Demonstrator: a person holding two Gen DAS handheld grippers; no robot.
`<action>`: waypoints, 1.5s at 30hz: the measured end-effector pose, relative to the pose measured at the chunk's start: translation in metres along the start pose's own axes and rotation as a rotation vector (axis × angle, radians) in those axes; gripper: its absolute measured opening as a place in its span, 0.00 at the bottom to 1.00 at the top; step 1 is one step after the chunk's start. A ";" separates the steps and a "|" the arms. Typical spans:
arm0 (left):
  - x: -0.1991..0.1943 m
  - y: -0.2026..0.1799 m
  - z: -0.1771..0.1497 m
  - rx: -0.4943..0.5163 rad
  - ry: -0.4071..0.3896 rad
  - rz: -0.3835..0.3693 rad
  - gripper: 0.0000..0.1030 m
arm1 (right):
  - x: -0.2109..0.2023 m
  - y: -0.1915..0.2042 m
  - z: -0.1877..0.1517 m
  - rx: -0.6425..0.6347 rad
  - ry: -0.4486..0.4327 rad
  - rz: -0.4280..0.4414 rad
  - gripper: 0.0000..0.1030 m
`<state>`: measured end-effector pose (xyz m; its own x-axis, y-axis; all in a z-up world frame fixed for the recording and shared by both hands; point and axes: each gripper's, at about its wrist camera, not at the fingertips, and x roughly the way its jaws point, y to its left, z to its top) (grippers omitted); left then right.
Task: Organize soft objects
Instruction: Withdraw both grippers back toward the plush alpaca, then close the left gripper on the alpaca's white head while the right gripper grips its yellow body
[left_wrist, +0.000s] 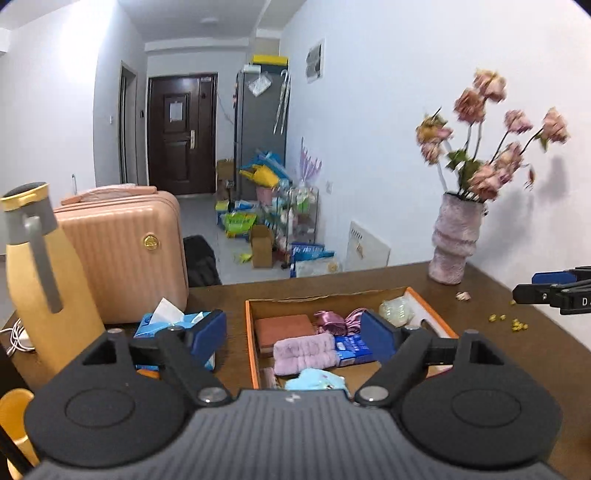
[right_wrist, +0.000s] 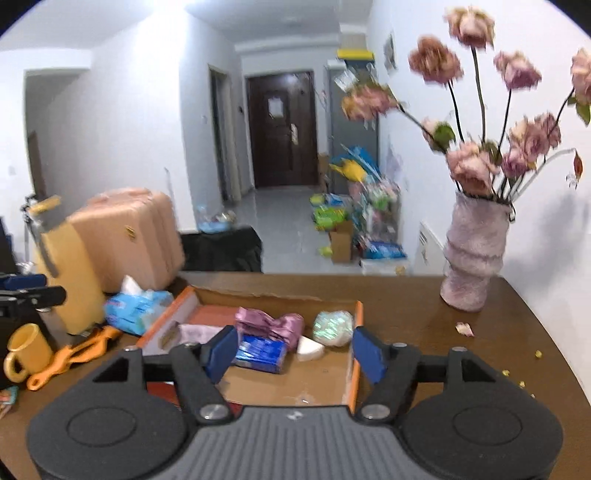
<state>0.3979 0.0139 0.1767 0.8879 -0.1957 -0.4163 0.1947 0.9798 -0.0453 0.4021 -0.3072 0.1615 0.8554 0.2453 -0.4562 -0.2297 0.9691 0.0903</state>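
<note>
Only readable writing is a "D" on the other claw's arm at the left wrist view's right edge; tissue pack print is too blurry. L to R on the table: yellow jug, pink suitcase, blue tissue pack, then the orange-rimmed box w/ a fluffy pink roll, satin pink bow, blue packet, clear wrapped bundle. Fuzzy vase far right. Left claw and right claw both spread wide, holding nothing, above the box.

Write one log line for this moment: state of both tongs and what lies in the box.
left tongs: open, empty | right tongs: open, empty | box: pink fluffy cloth, blue packet, pink satin bag
</note>
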 end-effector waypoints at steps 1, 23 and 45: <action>-0.009 0.002 -0.008 -0.011 -0.016 -0.015 0.82 | -0.007 0.004 -0.008 0.000 -0.025 0.006 0.77; -0.106 -0.049 -0.204 -0.085 0.004 -0.108 0.90 | -0.139 0.046 -0.240 0.090 -0.159 -0.068 0.83; 0.102 -0.100 -0.173 -0.335 0.306 -0.346 0.74 | 0.036 -0.032 -0.180 0.242 -0.029 0.037 0.71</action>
<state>0.3963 -0.0973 -0.0184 0.6251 -0.5359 -0.5675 0.2660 0.8298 -0.4906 0.3569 -0.3346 -0.0170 0.8621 0.2778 -0.4238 -0.1461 0.9371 0.3171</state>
